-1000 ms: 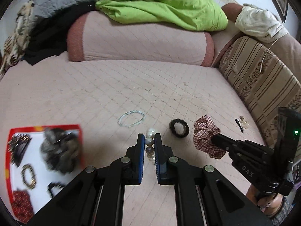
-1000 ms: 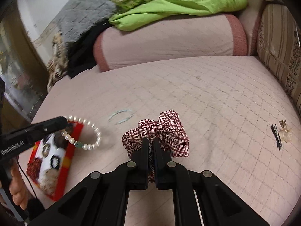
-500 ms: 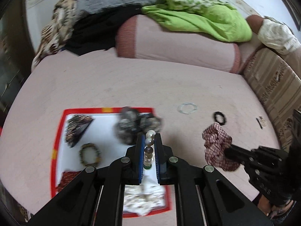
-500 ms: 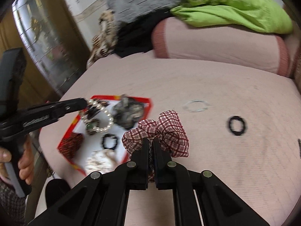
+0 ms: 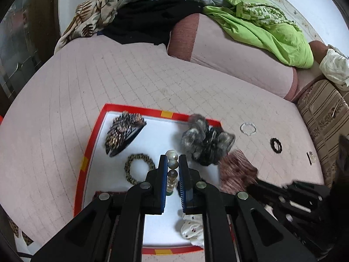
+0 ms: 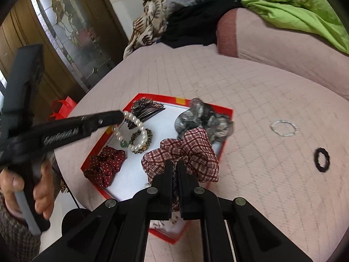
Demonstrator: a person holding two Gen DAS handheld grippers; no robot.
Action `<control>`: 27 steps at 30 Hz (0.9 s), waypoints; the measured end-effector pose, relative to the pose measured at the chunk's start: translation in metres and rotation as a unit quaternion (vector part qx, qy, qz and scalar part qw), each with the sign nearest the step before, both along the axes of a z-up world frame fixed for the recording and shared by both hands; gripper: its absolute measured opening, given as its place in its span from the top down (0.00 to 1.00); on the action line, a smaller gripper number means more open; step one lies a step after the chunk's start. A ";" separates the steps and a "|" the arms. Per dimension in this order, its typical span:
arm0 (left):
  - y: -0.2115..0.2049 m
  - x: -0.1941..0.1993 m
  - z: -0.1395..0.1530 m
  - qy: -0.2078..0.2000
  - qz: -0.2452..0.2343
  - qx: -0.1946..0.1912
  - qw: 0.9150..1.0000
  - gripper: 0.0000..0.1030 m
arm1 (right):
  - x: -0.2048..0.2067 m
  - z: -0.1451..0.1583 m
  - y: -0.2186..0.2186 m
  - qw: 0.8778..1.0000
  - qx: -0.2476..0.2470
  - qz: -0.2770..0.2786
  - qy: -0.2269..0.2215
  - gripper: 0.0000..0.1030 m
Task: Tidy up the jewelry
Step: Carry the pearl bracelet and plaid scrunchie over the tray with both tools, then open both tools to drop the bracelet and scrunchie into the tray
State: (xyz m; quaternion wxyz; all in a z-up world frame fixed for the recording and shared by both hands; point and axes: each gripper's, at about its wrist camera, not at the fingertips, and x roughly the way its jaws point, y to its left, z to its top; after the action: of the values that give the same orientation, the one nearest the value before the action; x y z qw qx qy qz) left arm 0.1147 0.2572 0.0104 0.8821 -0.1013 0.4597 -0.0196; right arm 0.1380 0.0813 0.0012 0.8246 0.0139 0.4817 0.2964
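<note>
- Pearl bracelet (image 6: 130,132) is pinched in the left gripper (image 5: 172,163), clamped tight on a few beads. In the right wrist view the loop dangles from the tip, right above the leopard band (image 6: 140,138) inside the tray (image 6: 226,111).
- Plaid scrunchie (image 6: 187,150) is squeezed in the right gripper (image 6: 173,168), jaws basically fully closed on the fabric. It hangs over the tray's near right part, just in front of the grey scrunchie (image 6: 202,120).
- So both items are held in the air over the tray, not set down yet.
- The bit that matters, I reckon: the drop spot is straight below each tip. The white floor (image 5: 152,135) is bare around the middle, with the comb clip (image 5: 123,131) at the far left and the dotted red scrunchie (image 6: 104,163) at the near left.
- The bracelet hangs as a loop, long way running down from the jaws, so it'll probably land partly on the leopard band unless it's nudged toward the bare patch.
- Left gripper is closer to the tray's middle, right one sits nearer the right edge.
- Still out on the bed (image 5: 65,109): a clear bead ring (image 6: 283,127), a black hair tie (image 6: 321,159), and something small further right (image 5: 310,157), too tiny to tell.
</note>
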 end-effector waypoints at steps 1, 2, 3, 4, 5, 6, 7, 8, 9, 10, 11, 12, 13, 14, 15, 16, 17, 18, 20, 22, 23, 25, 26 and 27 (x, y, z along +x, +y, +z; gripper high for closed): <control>0.001 -0.004 -0.003 0.000 0.000 0.000 1.000 0.91 | 0.001 -0.002 0.004 1.000 -0.001 0.002 0.002 0.95; 0.001 -0.008 -0.007 0.001 0.000 -0.002 1.000 0.91 | 0.006 -0.006 0.010 1.000 -0.002 0.003 0.007 0.95; 0.002 -0.013 -0.011 0.003 0.001 -0.006 1.000 0.91 | 0.008 -0.009 0.016 1.000 -0.001 0.003 0.012 0.95; 0.004 -0.019 -0.017 0.007 0.002 -0.014 1.000 0.91 | 0.012 -0.011 0.020 1.000 0.000 0.003 0.017 0.95; 0.006 -0.023 -0.023 0.011 0.003 -0.023 1.000 0.91 | 0.017 -0.016 0.025 1.000 0.002 0.003 0.024 0.95; 0.008 -0.027 -0.028 0.016 0.005 -0.030 0.999 0.91 | 0.020 -0.018 0.029 1.000 0.003 0.003 0.028 0.95; 0.010 -0.030 -0.035 0.024 0.008 -0.039 0.999 0.91 | 0.024 -0.022 0.034 0.999 0.003 0.004 0.032 0.95; 0.011 -0.033 -0.040 0.031 0.012 -0.044 0.998 0.91 | 0.028 -0.025 0.039 0.999 0.002 0.005 0.036 0.95; 0.012 -0.035 -0.046 0.037 0.015 -0.049 0.998 0.91 | 0.031 -0.028 0.045 0.999 0.001 0.005 0.038 0.95; 0.015 -0.037 -0.051 0.042 0.019 -0.053 0.997 0.91 | 0.034 -0.032 0.050 0.999 -0.003 0.006 0.040 0.95; 0.017 -0.039 -0.056 0.046 0.024 -0.055 0.997 0.91 | 0.037 -0.036 0.056 0.999 -0.007 0.008 0.041 0.95; 0.018 -0.041 -0.059 0.050 0.028 -0.053 0.997 0.91 | 0.040 -0.040 0.062 0.999 -0.010 0.010 0.043 0.95; 0.020 -0.042 -0.063 0.052 0.032 -0.049 0.997 0.91 | 0.042 -0.044 0.068 0.999 -0.014 0.012 0.045 0.95; 0.022 -0.042 -0.065 0.055 0.035 -0.045 0.997 0.91 | 0.044 -0.047 0.074 0.999 -0.019 0.014 0.046 0.95; 0.023 -0.043 -0.067 0.058 0.037 -0.044 0.997 0.91 | 0.047 -0.051 0.078 0.999 -0.022 0.015 0.047 0.95; 0.024 -0.043 -0.070 0.061 0.040 -0.046 0.996 0.91 | 0.049 -0.054 0.082 0.998 -0.026 0.015 0.047 0.95; 0.025 -0.043 -0.072 0.064 0.040 -0.051 0.996 0.91 | 0.052 -0.058 0.086 0.998 -0.030 0.014 0.047 0.95; 0.026 -0.043 -0.074 0.065 0.041 -0.054 0.996 0.91 | 0.054 -0.059 0.088 0.998 -0.032 0.013 0.047 0.95; 0.027 -0.044 -0.077 0.066 0.043 -0.051 0.996 0.91 | 0.058 -0.064 0.091 0.998 -0.038 0.011 0.046 0.95; 0.027 -0.045 -0.078 0.064 0.046 -0.045 0.996 0.91 | 0.061 -0.067 0.092 0.998 -0.042 0.009 0.045 0.95; 0.027 -0.044 -0.078 0.064 0.047 -0.044 0.996 0.91 | 0.063 -0.069 0.092 0.998 -0.044 0.008 0.046 0.95; 0.027 -0.044 -0.077 0.060 0.050 -0.041 0.996 0.91 | 0.064 -0.072 0.093 0.998 -0.045 0.006 0.048 0.95; 0.027 -0.045 -0.077 0.058 0.052 -0.040 0.996 0.91 | 0.064 -0.073 0.093 0.998 -0.045 0.006 0.048 0.95; 0.026 -0.046 -0.076 0.056 0.054 -0.039 0.996 0.91 | 0.064 -0.073 0.093 0.998 -0.044 0.006 0.049 0.94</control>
State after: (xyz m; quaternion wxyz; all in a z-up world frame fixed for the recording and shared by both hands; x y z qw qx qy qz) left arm 0.0692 0.2832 -0.0654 0.8499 -0.1611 0.5014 0.0157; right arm 0.2024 0.1747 -0.0720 0.7981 -0.0110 0.5341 0.2788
